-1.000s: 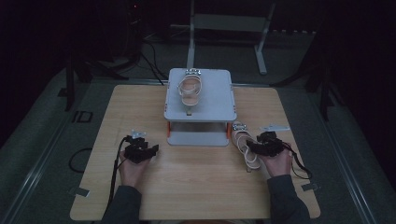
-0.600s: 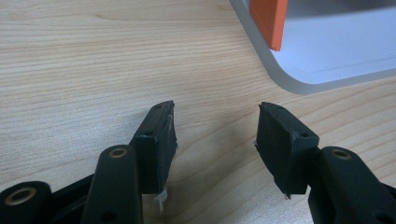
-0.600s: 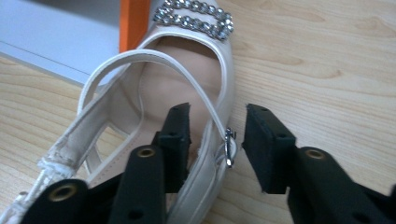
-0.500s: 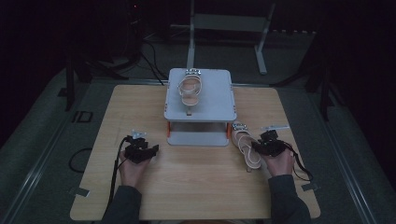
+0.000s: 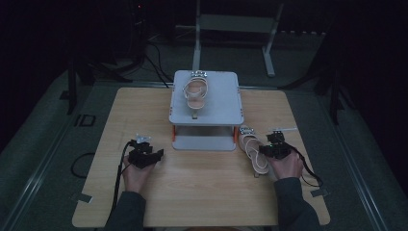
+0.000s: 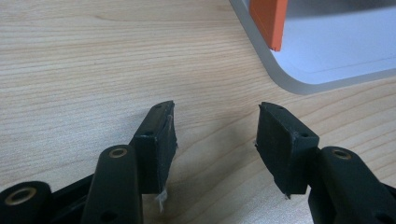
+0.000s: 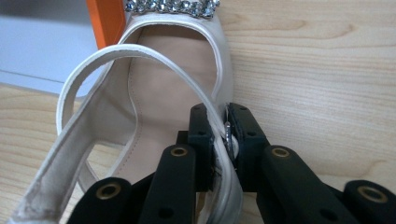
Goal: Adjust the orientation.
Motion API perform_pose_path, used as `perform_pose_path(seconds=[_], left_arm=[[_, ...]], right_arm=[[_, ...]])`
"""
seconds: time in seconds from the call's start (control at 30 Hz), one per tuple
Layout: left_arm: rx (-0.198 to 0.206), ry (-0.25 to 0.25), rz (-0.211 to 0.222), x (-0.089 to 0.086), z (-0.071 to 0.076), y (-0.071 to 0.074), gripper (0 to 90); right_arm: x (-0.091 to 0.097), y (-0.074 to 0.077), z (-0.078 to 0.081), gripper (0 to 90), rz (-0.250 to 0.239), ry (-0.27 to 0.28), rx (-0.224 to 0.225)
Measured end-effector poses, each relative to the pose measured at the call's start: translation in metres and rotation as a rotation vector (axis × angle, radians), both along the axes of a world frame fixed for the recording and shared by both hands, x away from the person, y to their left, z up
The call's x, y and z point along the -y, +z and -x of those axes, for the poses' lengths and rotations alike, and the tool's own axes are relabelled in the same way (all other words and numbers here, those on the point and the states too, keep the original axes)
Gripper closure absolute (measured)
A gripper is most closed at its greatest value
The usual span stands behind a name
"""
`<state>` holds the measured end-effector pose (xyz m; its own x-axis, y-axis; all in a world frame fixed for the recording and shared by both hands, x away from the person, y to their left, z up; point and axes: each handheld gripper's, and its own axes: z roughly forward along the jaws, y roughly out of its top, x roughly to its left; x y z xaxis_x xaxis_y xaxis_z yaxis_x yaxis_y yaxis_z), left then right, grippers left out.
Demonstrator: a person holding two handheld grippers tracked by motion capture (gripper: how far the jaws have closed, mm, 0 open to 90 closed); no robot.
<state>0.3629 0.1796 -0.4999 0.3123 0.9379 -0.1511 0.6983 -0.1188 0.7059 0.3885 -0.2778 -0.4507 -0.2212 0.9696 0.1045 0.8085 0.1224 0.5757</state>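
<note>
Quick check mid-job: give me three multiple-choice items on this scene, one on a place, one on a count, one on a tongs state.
1. Where is the sandal not being gripped?
A. on top of the grey stand
B. on the floor
C. on the stand's lower shelf

2. How many sandals are in sight?
A. one
B. two
C. four

3. The right tongs are:
A. wide open over bare wood
B. shut on the strap of the table sandal
C. gripping the stand's orange post

Answers:
1 A, the high view shows it on the top plate.
2 B, one on the stand, one on the table.
3 B, the pads pinch the strap.
</note>
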Motion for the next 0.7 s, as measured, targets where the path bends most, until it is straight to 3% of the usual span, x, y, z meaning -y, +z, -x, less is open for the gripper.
perform_pose_path(seconds=[0.3, 0.53, 0.7], left_arm=[[0.002, -0.002, -0.001, -0.0002, 0.0000, -0.0002, 47.3], [0.006, -0.001, -0.003, -0.0003, -0.0003, -0.0005, 47.3], [0.008, -0.001, -0.003, -0.0003, 0.0000, -0.0007, 47.3]], right_arm=[[0.0008, 0.0017, -0.0005, 83.2, -0.051, -0.068, -0.025], [0.0045, 0.0064, -0.0015, 83.2, -0.117, -0.104, -0.003], [0.0068, 0.0085, -0.0017, 83.1, -0.124, -0.118, 0.010]])
